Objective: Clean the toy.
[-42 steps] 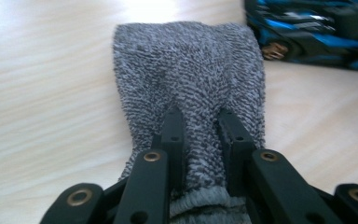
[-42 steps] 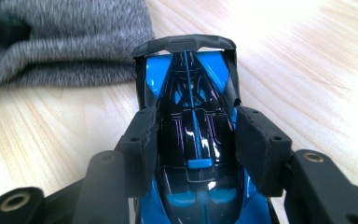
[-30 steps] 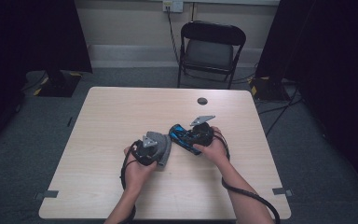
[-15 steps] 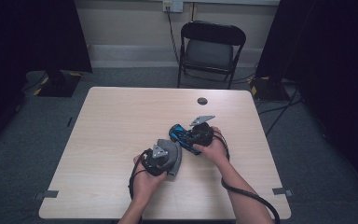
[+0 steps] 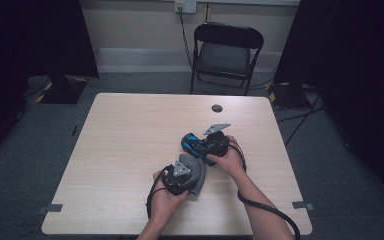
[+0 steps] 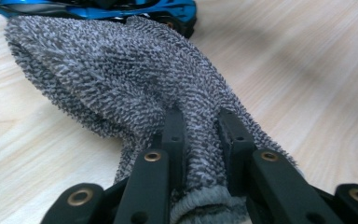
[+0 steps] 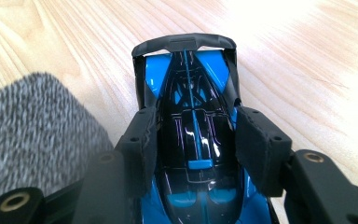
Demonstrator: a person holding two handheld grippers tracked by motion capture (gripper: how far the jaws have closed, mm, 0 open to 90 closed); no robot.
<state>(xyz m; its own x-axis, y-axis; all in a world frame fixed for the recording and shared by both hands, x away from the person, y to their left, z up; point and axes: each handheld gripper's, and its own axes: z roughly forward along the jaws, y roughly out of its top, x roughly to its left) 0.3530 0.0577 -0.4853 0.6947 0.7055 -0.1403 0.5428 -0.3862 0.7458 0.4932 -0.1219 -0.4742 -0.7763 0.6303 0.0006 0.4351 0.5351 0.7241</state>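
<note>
A blue toy car [image 7: 193, 140] is held between the two jaws of the right gripper [image 7: 193, 144], which are closed against its sides just behind the cabin. A grey knitted cloth [image 6: 121, 79] is clamped by the left gripper [image 6: 200, 140], whose jaws are pressed together on one bunched end of it. In the high view both things are seen near the middle of the counter [image 5: 130, 150], toward the person's side, the cloth [image 5: 192, 172] just beside the car [image 5: 195, 144].

The work is judged to be the wiping of the car with the cloth. The two things are already grasped and brought close together, the free end of the cloth lying beside the car body; whether they touch cannot be told. The rubbing over the body is probably not finished.

One car, one cloth and two grippers are counted. One small dark round object [image 5: 217, 108] lies at the far edge of the counter, and one folding chair [image 5: 225, 52] stands behind it.
</note>
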